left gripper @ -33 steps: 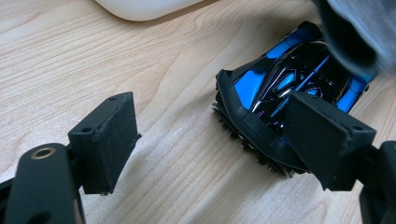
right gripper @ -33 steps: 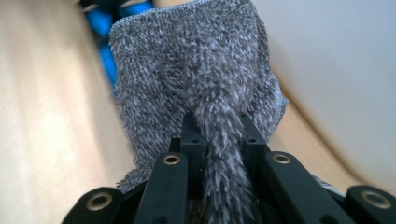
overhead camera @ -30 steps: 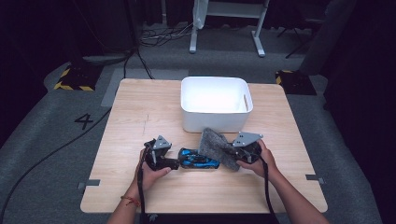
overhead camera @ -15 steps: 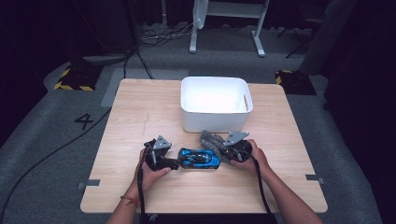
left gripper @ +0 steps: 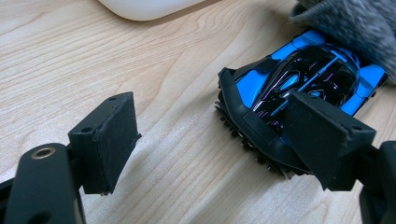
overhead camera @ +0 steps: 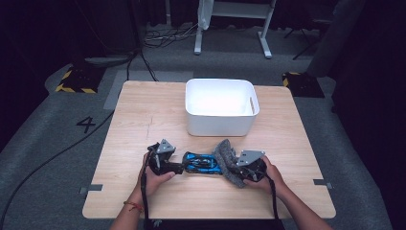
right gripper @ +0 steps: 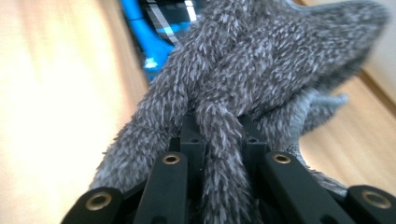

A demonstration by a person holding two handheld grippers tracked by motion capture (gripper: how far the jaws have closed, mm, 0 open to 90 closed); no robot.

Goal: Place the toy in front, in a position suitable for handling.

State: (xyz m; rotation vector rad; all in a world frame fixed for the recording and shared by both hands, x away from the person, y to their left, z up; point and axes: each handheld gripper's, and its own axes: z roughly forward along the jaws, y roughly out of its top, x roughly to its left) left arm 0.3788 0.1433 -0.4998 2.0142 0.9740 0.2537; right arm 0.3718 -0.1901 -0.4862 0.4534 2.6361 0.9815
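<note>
High view: wooden table [overhead camera: 143,120] bears a white bin [overhead camera: 221,113]; near the front edge, the right gripper [overhead camera: 238,165], clamped on a grey fuzzy cloth [overhead camera: 226,158], drapes it over the blue toy car [overhead camera: 200,163]; left gripper [overhead camera: 178,166], jaws apart, lies level at the car's other end.

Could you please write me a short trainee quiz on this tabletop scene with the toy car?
1. What does the right gripper clamp?
2. True or false: the left gripper's jaws are shut on the blue toy car.
3. Where is the white bin: A beyond the car, B at the near table edge, C on the floor?

Key: 1. the grey fuzzy cloth, draped against the car. 2. False: the jaws stand apart, one pad at the car's end. 3. A.
</note>
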